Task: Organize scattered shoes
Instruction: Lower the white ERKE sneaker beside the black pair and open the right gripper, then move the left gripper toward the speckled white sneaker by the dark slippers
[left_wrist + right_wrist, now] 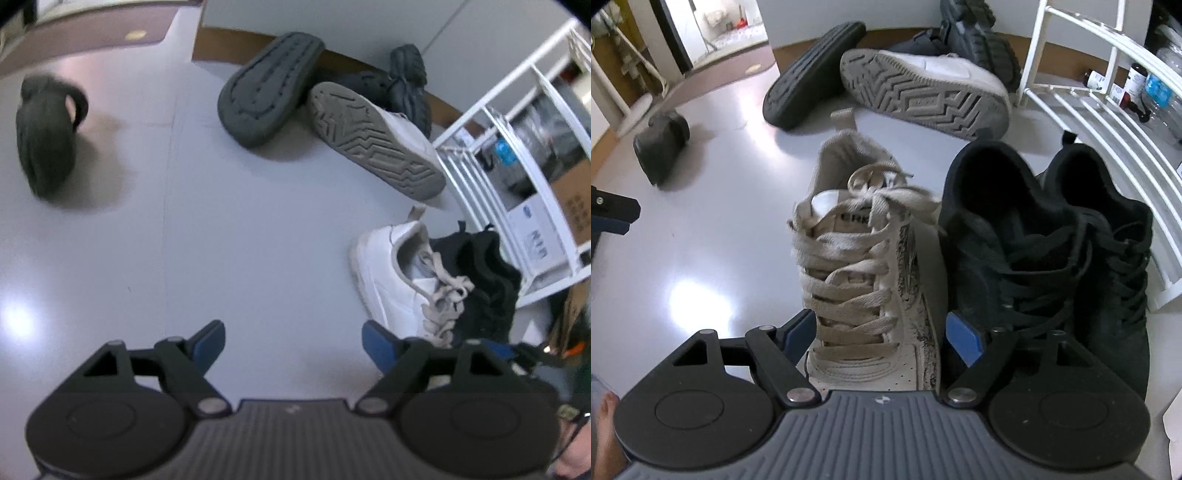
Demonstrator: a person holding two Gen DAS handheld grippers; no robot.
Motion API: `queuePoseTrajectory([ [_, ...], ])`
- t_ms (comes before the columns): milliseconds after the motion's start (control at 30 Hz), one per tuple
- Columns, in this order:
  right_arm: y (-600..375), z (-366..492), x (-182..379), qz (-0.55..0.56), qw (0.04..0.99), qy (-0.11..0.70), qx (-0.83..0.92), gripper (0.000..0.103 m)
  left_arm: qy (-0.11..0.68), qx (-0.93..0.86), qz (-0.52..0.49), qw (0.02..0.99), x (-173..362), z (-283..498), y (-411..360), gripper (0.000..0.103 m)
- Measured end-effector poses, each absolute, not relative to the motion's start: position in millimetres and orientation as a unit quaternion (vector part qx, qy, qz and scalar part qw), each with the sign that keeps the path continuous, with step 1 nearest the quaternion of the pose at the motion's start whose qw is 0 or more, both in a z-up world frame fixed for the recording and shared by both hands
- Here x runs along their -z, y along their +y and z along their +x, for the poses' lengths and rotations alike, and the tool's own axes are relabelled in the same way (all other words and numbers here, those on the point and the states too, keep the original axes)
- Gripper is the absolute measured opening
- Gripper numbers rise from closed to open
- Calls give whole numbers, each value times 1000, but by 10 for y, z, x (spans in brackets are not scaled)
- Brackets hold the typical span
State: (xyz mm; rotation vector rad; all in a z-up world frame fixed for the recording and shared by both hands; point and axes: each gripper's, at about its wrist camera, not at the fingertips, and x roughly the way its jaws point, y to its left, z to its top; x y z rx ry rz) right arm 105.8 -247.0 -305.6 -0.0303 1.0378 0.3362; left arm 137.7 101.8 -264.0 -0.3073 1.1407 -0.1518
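Note:
My right gripper (879,328) is shut on the forefoot of a white lace-up sneaker (857,236), one blue pad against each side. A pair of black sneakers (1052,251) stands just right of it. The same white sneaker (395,280) and black sneakers (484,280) show at the right of the left wrist view. My left gripper (293,339) is open over bare floor with nothing between its fingers. Farther off, a second white sneaker (373,136) lies on its side with its sole showing. Beside it are an upturned grey slipper (266,88) and a dark shoe (410,77).
A dark slipper (44,136) lies alone at the far left on the grey floor (221,240). A white wire rack (517,155) with boxes and bottles stands at the right, close to the black sneakers. A wall with a brown skirting board (229,44) runs behind the far shoes.

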Motion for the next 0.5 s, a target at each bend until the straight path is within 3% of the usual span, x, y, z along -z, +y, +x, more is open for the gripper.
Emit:
queuePoseTrajectory([
  [500, -2884, 1049, 2762, 4, 876, 452, -168, 82, 496, 68, -105, 859, 1880, 2561, 662, 88],
])
